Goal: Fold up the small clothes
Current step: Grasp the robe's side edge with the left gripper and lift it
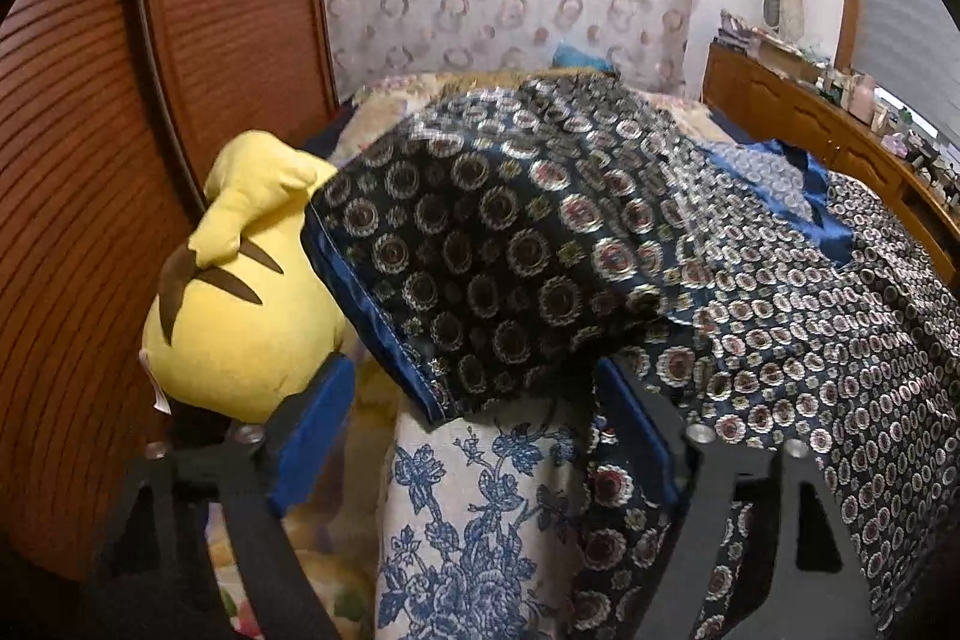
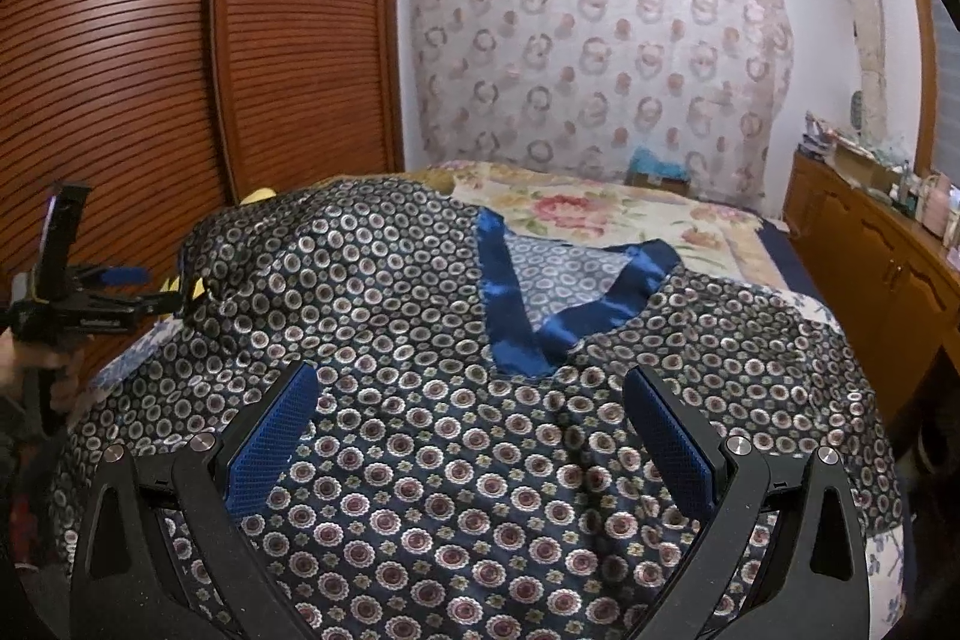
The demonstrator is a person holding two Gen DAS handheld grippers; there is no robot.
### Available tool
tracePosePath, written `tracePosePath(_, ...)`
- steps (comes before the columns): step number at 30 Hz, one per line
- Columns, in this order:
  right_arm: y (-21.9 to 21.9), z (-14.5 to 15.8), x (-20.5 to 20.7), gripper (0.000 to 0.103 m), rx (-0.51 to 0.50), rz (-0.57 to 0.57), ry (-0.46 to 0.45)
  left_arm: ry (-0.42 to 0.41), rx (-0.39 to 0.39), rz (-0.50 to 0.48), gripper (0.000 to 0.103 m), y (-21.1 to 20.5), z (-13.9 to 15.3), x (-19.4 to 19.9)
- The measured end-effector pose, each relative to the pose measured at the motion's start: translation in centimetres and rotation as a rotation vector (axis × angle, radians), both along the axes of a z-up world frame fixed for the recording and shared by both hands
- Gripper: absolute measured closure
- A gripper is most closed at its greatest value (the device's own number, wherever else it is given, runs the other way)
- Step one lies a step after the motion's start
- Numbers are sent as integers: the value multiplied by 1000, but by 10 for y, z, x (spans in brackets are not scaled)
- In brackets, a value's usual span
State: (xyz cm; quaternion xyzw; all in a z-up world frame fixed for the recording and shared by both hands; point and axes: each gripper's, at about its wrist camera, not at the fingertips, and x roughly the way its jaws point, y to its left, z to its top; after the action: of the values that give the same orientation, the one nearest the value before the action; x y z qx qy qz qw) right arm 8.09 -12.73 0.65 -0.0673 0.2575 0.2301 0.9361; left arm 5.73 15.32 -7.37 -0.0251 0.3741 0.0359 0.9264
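A bed point(image 2: 606, 208) with a flowered cover stands between a slatted wardrobe point(image 2: 180, 58) and a cabinet point(image 2: 864, 244). The shirt point(image 2: 420, 340) lies spread on it, collar toward the curtain point(image 2: 600, 58), half hiding a yellow toy point(image 1: 240, 292). Left gripper point(image 1: 480, 436) and right gripper point(image 2: 474, 436) both stand spread, pinching nothing.

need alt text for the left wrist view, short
The left gripper hangs open over the blue-edged sleeve of a dark patterned shirt spread on a bed, not yet pinching it. A yellow plush toy lies to the left by a brown slatted wardrobe, and a blue-flowered cloth lies under the sleeve.
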Motion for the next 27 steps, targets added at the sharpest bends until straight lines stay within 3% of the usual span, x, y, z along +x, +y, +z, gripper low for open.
tracePosePath(3,1,-2,0,0,-2,8,11,32,1,-3,34,3,-6,6)
tracePosePath(8,0,-7,0,0,-5,8,21,40,-14,3,56,10,-8,11)
tracePosePath(10,-2,-9,1,0,-4,5,27,30,-54,-8,79,15,-6,12)
tracePosePath(13,-6,-12,2,0,-5,-6,36,-15,-68,-7,94,20,2,9)
tracePosePath(16,-10,-15,2,0,0,-14,44,-59,-81,-5,102,23,14,7)
tracePosePath(27,-24,-20,4,0,21,-37,61,-205,-17,-98,103,-9,81,17)
